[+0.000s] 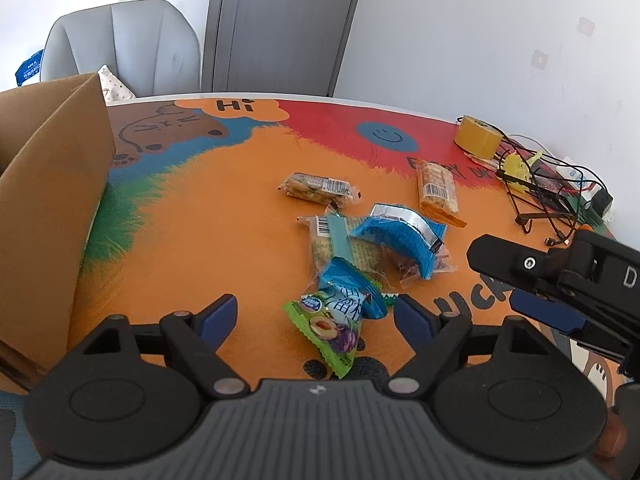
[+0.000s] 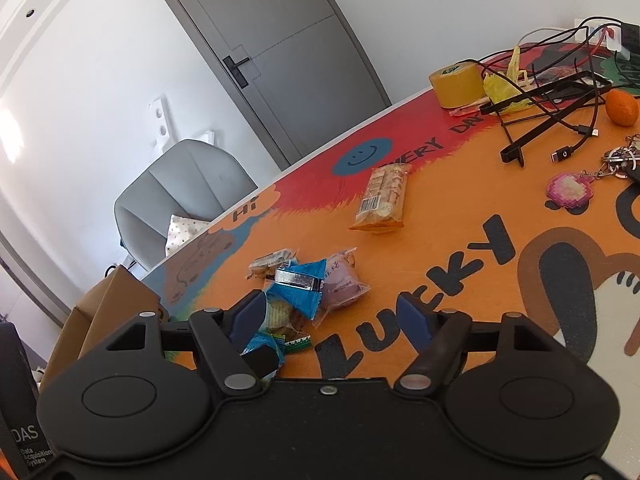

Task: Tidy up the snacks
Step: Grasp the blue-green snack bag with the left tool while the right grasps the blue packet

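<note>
**Snack pile mid-surface, both claws hanging open**

Big colourful cartoon surface (image 1: pixel 224 216) first: mostly orange, red patch at the far side with a blue smiley, "Hi" bubble, "LUCKY" lettering near the front. Grey door (image 1: pixel 280 24) and grey chair (image 1: pixel 120 48) behind it, white wall all round.

Cardboard box (image 1: pixel 52 208) standing at the left edge of the surface, flap up, well apart from the snacks.

Left claw (image 1: pixel 316 318) low over the surface, released, nothing pinched. Green plum-candy packet (image 1: pixel 326 334) lying between its blue pads (image 1: pixel 218 320), not touched by either as far as can be told. Light blue packet (image 1: pixel 352 288) just beyond, overlapping the green one.

Right claw (image 2: pixel 336 322) also released, nothing gripped, poking in from the right side of the left view (image 1: pixel 532 276). In front of it only bare orange and the "LUCKY" print; snack heap just off its left finger.

Rest of the heap: blue ridged packet (image 1: pixel 396 240) on top of a clear wrapper with a barcode (image 1: pixel 340 240), pinkish clear pouch (image 2: pixel 342 284) beside that. Two bars apart from the pile: nut bar (image 1: pixel 318 188) behind it, orange-wrapped wafer bar (image 1: pixel 438 192) off to the right.

Far right corner clutter: tape roll (image 1: pixel 478 136), yellow bag (image 1: pixel 518 168), tangle of black cables (image 1: pixel 552 200), an orange (image 2: pixel 621 107), pink keychain (image 2: pixel 570 191).
</note>
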A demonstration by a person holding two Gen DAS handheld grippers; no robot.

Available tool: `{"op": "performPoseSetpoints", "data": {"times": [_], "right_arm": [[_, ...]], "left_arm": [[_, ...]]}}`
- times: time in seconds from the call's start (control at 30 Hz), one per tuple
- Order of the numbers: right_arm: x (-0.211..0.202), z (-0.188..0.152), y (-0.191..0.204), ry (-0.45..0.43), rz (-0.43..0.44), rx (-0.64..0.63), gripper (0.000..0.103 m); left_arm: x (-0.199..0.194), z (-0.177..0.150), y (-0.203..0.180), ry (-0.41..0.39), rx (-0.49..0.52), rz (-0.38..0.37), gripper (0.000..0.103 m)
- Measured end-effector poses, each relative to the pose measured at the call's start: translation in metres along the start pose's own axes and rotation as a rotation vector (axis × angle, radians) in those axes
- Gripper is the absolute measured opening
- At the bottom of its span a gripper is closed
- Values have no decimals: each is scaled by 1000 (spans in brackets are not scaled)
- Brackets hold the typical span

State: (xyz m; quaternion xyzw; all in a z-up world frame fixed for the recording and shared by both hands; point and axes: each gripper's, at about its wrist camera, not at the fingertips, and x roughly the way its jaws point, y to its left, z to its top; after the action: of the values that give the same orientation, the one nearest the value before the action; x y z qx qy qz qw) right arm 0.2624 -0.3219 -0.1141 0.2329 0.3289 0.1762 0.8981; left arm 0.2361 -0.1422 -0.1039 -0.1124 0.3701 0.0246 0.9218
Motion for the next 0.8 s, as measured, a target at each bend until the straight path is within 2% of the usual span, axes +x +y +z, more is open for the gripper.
{"op": "performPoseSetpoints", "data": {"times": [0.03,0.1,0.17,0.23,0.3,0.63,0.8], "right_arm": [[2,0,-1,4,1,1,73],[5,0,0,9,4,2,73],[9,-1,1,17,6,3,73],[12,-1,3,25,11,0,72],[16,-1,6,29,14,-2,72],[34,4,22,45,23,6,71],[45,13,23,51,-9,37,71]], "left_arm": [[2,0,0,5,0,-3,74],[3,-1,1,-3,8,5,52],[3,0,4,2,1,-19,34],[1,2,8,5,-14,-32,33],[-4,5,11,-11,-13,-32,27],[-27,19,33,-86,-56,-20,27],[-32,23,45,-102,-82,-13,27]]}}
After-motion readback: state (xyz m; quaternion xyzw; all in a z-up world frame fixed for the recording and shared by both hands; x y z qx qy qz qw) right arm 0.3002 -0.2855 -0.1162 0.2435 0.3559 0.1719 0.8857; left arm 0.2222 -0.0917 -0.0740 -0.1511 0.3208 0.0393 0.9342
